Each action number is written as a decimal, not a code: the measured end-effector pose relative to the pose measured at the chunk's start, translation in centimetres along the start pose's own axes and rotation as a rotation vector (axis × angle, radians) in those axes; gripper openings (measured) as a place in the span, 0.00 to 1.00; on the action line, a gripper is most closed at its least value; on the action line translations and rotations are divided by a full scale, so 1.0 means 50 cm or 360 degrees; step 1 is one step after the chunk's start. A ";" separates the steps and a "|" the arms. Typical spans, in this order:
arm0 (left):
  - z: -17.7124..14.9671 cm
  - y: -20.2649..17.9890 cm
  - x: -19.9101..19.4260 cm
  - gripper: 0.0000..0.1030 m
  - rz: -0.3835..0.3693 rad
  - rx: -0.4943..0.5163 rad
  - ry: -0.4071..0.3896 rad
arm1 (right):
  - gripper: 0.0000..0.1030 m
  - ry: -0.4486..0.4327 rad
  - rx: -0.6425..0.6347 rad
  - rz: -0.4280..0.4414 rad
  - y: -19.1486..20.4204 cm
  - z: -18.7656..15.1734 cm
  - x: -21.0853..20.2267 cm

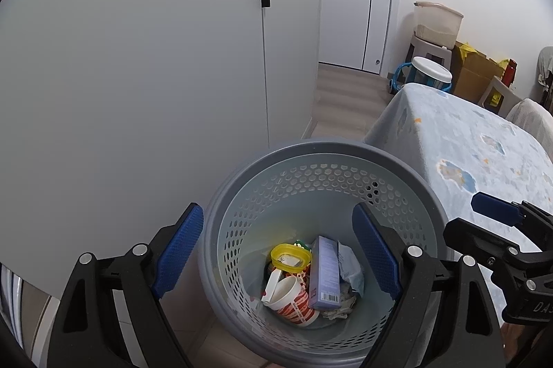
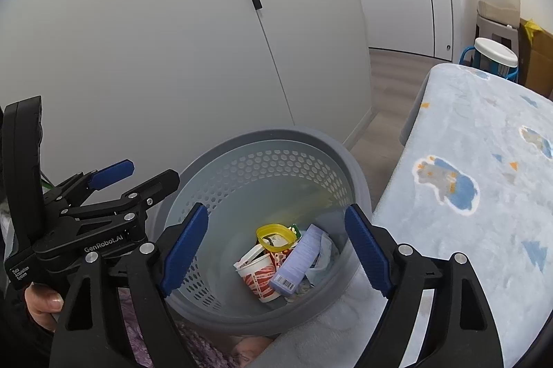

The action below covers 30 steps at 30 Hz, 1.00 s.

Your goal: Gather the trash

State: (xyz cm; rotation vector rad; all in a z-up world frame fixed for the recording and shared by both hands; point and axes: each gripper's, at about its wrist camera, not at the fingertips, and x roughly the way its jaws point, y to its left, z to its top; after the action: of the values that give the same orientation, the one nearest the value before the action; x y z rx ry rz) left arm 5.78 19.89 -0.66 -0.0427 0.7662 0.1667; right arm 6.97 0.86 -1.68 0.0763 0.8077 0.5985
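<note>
Left wrist view: left tongs (image 1: 276,250) spread wide, nothing between the pads, hanging over the grey basket (image 1: 242,188). Right tongs (image 2: 276,250) also released and empty above the same basket (image 2: 349,160). Trash sits at the bottom: paper cup (image 2: 257,276), yellow lid (image 2: 276,236), purple box (image 2: 297,261), crumpled wrappers. Looks like the drop step is done. Blanket-covered surface (image 2: 484,229) shows no loose trash; next move likely means searching elsewhere with both tongs free.
</note>
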 end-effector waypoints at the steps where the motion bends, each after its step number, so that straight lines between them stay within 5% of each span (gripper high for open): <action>1: 0.000 0.000 -0.001 0.82 0.0002 -0.0002 0.0001 | 0.78 0.0000 0.0001 0.0000 0.000 0.000 0.000; 30: 0.001 0.003 -0.001 0.82 0.0027 -0.0004 0.0005 | 0.81 -0.0007 -0.0001 -0.0012 0.000 -0.005 -0.003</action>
State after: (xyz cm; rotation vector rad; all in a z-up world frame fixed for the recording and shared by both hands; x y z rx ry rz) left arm 5.76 20.03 -0.55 -0.0388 0.7696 0.1840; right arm 6.73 0.75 -1.73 0.0737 0.8034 0.5911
